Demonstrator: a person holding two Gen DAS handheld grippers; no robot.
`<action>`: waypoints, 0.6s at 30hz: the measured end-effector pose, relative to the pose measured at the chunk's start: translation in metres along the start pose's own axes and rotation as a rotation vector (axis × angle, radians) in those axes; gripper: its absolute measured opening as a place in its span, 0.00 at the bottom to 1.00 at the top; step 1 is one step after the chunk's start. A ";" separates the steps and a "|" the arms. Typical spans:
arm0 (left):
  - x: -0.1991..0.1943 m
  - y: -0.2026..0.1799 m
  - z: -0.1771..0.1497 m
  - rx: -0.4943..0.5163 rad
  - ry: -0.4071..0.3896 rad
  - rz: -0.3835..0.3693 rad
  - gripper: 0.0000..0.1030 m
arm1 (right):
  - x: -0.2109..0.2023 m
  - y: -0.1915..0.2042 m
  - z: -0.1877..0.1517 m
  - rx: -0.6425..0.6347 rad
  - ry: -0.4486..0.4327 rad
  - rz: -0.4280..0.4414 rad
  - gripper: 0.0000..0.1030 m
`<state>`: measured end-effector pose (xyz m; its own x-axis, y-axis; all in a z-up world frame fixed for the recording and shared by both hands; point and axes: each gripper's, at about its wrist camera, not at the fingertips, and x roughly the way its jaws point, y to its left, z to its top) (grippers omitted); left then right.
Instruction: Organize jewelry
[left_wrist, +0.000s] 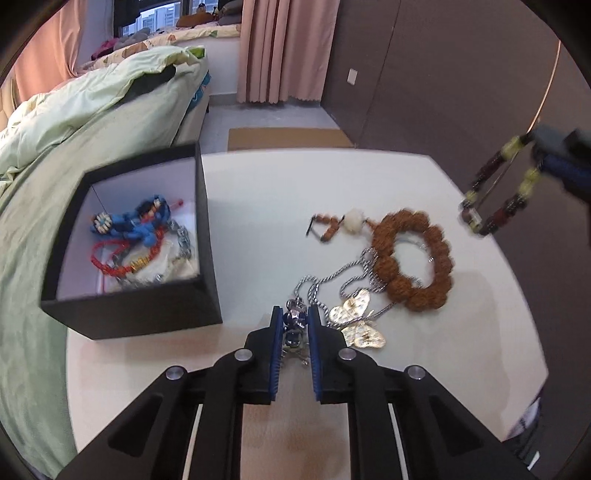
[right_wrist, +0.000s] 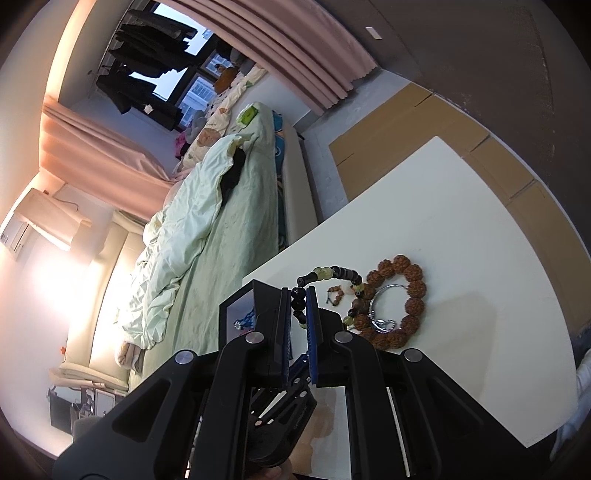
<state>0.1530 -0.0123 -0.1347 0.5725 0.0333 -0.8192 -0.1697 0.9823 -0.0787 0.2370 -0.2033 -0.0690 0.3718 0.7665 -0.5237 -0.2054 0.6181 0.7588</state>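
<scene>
Left tongs (left_wrist: 295, 325) are closed on a silver pendant (left_wrist: 295, 328).
Dark bead bracelet (right_wrist: 343, 284) is held aloft by right tongs (right_wrist: 298, 302); black box (left_wrist: 147, 236) stands left on the bench (left_wrist: 258, 192).

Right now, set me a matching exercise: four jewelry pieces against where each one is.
Pieces:
1. dark bead bracelet
2. brown seed bracelet
3. blue knotted piece
4. silver pendant

Places:
A. lying on the white table
B. between the left tool pads
C. inside the black box
D. lifted by the right tool

Pairs: 1-D, 2-A, 3-C, 4-B
</scene>
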 end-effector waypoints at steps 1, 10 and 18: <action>-0.006 0.000 0.004 -0.001 -0.010 -0.007 0.11 | 0.000 0.001 -0.001 -0.003 0.001 0.005 0.09; -0.080 -0.011 0.045 0.020 -0.141 -0.042 0.11 | 0.002 0.001 0.000 0.010 0.005 0.038 0.09; -0.149 -0.023 0.085 0.055 -0.270 -0.054 0.10 | -0.004 -0.003 0.003 0.032 -0.012 0.060 0.09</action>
<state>0.1396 -0.0239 0.0371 0.7738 0.0208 -0.6331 -0.0935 0.9923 -0.0816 0.2390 -0.2089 -0.0685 0.3701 0.7999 -0.4723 -0.1989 0.5649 0.8008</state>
